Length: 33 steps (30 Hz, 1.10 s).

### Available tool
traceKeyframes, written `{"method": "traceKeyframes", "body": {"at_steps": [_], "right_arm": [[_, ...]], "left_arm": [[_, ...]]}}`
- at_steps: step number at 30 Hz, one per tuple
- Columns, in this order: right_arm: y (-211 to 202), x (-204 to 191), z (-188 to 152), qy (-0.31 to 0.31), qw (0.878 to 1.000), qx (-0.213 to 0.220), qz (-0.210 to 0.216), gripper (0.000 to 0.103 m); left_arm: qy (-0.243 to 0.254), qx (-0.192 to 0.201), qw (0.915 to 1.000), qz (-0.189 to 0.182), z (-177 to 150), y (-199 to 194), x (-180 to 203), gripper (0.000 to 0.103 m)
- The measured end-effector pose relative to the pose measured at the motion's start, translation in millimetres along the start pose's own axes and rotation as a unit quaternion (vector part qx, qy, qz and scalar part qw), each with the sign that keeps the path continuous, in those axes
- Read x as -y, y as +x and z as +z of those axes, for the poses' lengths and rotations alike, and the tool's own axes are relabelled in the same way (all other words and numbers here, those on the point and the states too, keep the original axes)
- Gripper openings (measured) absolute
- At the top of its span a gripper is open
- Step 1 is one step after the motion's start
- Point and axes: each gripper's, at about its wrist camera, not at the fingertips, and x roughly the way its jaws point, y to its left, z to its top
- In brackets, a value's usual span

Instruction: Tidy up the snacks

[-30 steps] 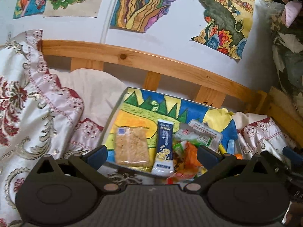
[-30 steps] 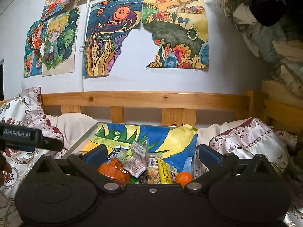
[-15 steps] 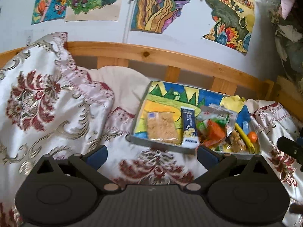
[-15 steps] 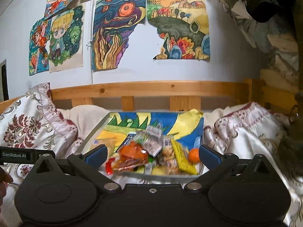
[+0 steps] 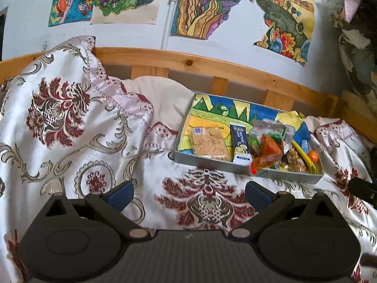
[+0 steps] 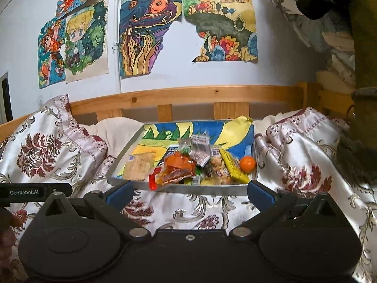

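A shallow grey tray (image 5: 212, 165) (image 6: 122, 165) lined with a colourful drawing rests on the bedspread and holds several snacks. A clear pack of crackers (image 5: 209, 143) (image 6: 139, 165) lies at its left, a dark blue packet (image 5: 240, 145) beside it. An orange packet (image 5: 266, 152) (image 6: 176, 167) sits in a heap of wrappers, with a yellow bar (image 6: 232, 166) and a small orange fruit (image 5: 313, 155) (image 6: 247, 164) at the right. My left gripper (image 5: 188, 194) is open over the bedspread, short of the tray. My right gripper (image 6: 189, 193) is open just before the tray's near wall. Both hold nothing.
A patterned white and red bedspread (image 5: 70, 127) (image 6: 306, 155) bunches up on both sides of the tray. A wooden bed rail (image 5: 212, 68) (image 6: 212, 94) runs behind it, under drawings on the wall. The other gripper's tip (image 6: 35, 192) shows at the left edge.
Both grippers have pulled back from the tray, which now looks smaller and farther off. More bedspread lies between the fingers and the tray. Both stay open and empty.
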Motion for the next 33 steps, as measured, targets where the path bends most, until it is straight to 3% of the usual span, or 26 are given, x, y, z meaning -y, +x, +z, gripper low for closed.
{"method": "traceKeyframes", "body": {"at_steps": [33], "right_arm": [[3.8,-7.8,-14.8,-0.005,0.999,-0.034,0.013,0.102]], "left_arm": [[0.016,-0.005,0.9999,-0.003,-12.3,-4.4,-1.2,0.102]]}}
